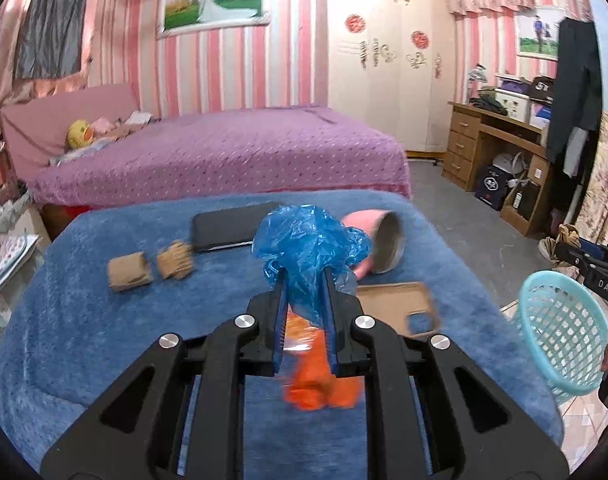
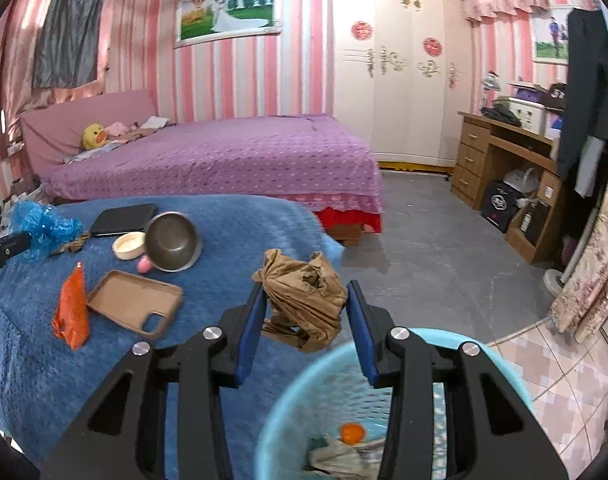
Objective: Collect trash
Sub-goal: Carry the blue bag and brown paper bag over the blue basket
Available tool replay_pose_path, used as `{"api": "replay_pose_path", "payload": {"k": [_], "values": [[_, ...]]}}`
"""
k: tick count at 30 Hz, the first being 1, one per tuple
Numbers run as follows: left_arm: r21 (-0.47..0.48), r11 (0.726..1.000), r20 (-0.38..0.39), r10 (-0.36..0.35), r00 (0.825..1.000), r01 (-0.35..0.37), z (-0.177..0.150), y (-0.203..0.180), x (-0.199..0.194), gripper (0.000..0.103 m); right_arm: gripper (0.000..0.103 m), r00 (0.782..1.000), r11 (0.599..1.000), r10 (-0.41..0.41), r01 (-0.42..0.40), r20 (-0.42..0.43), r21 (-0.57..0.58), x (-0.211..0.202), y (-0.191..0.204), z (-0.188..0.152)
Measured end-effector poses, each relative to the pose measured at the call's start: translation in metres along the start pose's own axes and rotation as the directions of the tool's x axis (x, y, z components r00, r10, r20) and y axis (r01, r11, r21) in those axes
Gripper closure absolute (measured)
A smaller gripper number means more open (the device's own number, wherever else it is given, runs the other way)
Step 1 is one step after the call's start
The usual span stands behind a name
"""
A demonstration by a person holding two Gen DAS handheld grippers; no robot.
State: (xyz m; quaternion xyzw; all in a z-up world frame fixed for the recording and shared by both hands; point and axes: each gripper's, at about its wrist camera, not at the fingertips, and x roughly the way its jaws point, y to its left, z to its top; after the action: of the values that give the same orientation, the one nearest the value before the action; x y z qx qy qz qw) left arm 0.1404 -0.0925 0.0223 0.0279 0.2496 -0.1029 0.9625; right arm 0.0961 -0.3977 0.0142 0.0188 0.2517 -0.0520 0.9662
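Plainly riskiest at the big end: counter (image 2: 224,232) under a blue blanket, with one pale-blue mesh basket (image 2: 288,392) just off its near right corner, below the right hand-held gripper (image 2: 306,286). Jaws there spread wide, clamping nothing. One crumpled brown wad (image 2: 300,304) between them, brushing the left pad at most, and apparently farther out than the basket's rim. Likely to land on the blanket edge or the floor and miss the basket if it falls from there.

Next, the left hand-held gripper (image 1: 304,276), over the near middle of the counter and well left of the basket. Pinched nearly closed on the neck of one blue plastic bag (image 1: 310,236), which billows above the fingertips. Thin and slippery by the look of it; apt to slide out on the swing right, or to catch on the rim. Could also clip the orange packet (image 2: 71,312) lying right beneath.

Counted, largest down:
- One dark flat case (image 2: 122,218), far left.
- One phone case (image 2: 132,304), face up.
- One metal bowl (image 2: 174,246), tipped on its side.
- One cream dish (image 2: 129,246) beside it.
- One orange packet.
- Two small brown paper wads (image 1: 129,276) (image 1: 175,264), side by side.

Inside the basket, some scraps and one orange cap; exact number hard to tell.
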Motion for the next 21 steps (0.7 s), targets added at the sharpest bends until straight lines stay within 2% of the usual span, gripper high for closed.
{"api": "replay_pose_path", "payload": {"k": [5,9,14,21], "values": [[-0.014,0.997,0.007,-0.081,0.997,0.081,-0.002,-0.060,-0.007,0.089,0.062,0.999,0.999,-0.047,0.047,-0.007,0.018,-0.012,-0.043,-0.009],[0.031,0.991,-0.003,-0.132,0.991,0.132,-0.012,-0.112,-0.008,0.089,0.062,0.996,0.995,-0.085,0.085,-0.010,0.042,-0.023,-0.078,-0.019],[0.046,0.976,-0.042,-0.209,0.977,0.211,-0.029,-0.171,-0.008,0.089,0.062,0.991,0.989,-0.133,0.135,-0.035,0.058,-0.028,-0.117,-0.034],[0.084,0.961,-0.090,-0.257,0.962,0.264,-0.048,-0.234,-0.001,0.088,0.062,0.988,0.987,-0.143,0.146,-0.061,0.063,-0.028,-0.140,-0.049]]}}
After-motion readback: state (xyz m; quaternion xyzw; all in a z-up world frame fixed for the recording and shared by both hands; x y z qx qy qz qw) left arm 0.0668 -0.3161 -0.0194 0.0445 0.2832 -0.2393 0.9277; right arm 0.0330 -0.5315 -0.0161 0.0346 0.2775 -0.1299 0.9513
